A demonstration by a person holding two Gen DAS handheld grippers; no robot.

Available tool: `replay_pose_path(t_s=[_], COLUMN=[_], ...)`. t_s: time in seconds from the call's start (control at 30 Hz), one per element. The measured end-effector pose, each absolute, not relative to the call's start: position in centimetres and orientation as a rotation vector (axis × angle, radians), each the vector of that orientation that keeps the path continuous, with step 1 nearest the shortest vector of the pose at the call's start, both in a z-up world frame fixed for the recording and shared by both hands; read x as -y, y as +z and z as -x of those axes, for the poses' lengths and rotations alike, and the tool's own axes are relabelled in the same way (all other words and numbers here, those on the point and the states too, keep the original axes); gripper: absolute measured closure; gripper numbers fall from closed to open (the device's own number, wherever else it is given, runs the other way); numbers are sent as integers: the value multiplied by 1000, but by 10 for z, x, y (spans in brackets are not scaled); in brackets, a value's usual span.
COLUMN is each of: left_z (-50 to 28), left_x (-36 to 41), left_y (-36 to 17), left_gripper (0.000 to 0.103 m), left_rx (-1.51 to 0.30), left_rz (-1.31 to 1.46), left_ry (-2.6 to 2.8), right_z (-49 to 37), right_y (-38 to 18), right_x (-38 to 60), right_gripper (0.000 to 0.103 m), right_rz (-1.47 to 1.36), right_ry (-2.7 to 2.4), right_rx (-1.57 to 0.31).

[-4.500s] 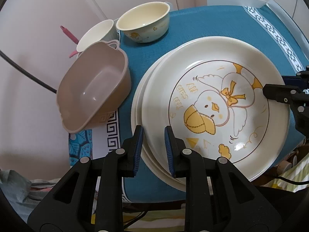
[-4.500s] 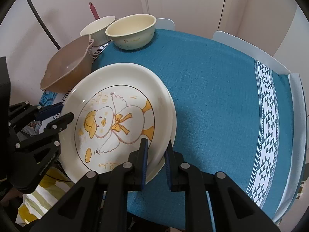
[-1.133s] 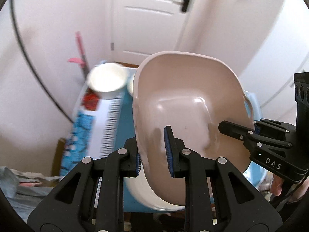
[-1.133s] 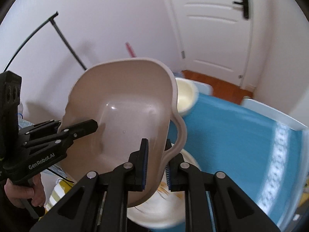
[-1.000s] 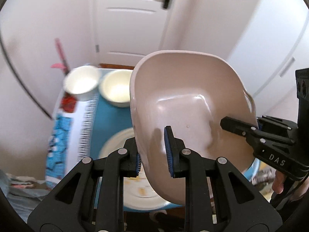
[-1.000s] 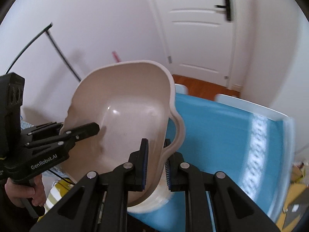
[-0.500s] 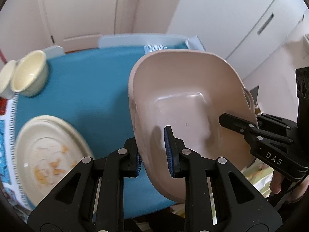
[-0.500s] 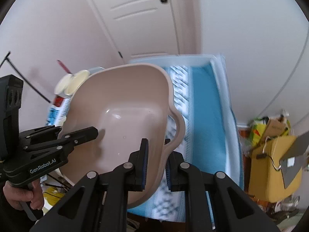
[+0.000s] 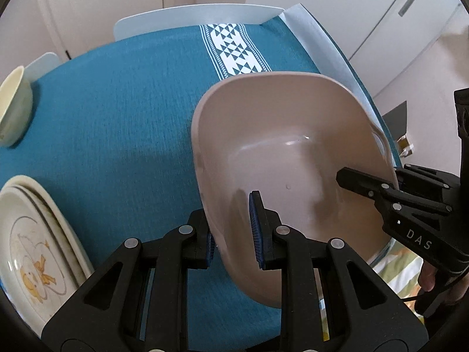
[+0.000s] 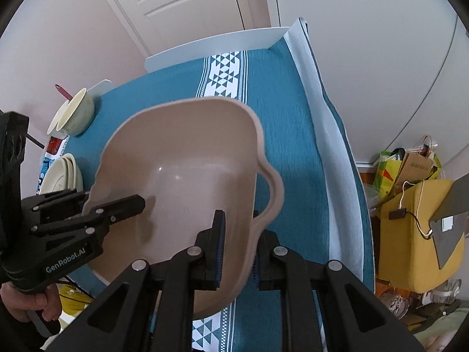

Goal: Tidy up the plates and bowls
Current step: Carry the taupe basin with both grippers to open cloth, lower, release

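Here, the left gripper [image 9: 233, 228] and right gripper [image 10: 236, 249] each clamp opposite rims of a beige basin [image 9: 281, 158] above the teal tablecloth [image 9: 117, 111]; stacked plates [image 9: 35, 234] and a cream bowl [image 9: 13, 107] lie left of it.

Both grippers, left [image 9: 233, 228] and right [image 10: 236, 245], clamped shut.

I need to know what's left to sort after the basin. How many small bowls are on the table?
2. The yellow bowl and a white bowl beside it stand at the table's far-left edge, away from the beige basin both grippers hold. More may be hidden behind the basin.
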State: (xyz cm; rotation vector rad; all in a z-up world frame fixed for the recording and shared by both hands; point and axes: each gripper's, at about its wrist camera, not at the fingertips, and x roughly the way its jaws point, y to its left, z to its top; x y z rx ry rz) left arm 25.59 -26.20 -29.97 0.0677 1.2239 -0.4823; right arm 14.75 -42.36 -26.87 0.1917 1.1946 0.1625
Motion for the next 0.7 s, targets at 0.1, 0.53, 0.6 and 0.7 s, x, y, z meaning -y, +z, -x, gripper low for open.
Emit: replay_pose_path(t_s=[0.1,0.53,0.6,0.7], left_z=[-259,-261,-262,-262], left_x=[260,264,265,265], left_y=[-304,-308,-308,-308], left_gripper=[84,84,84,84], left_rx=[-1221,-1242,-1250,-1253], left_rz=[-93,-149,-146,-147], left_ry=[-476,-479,-483,-486], right_z=[-147,-147,-145,-141], right_y=[-274,-277,-274,-269], right_x=[425,428,430,433], right_gripper=[88,64,61,61], right_rz=[-193,-242,-253,-258], right_ry=[163,153,156,155], right_rx=[-1200,-1203,-1189,-1173])
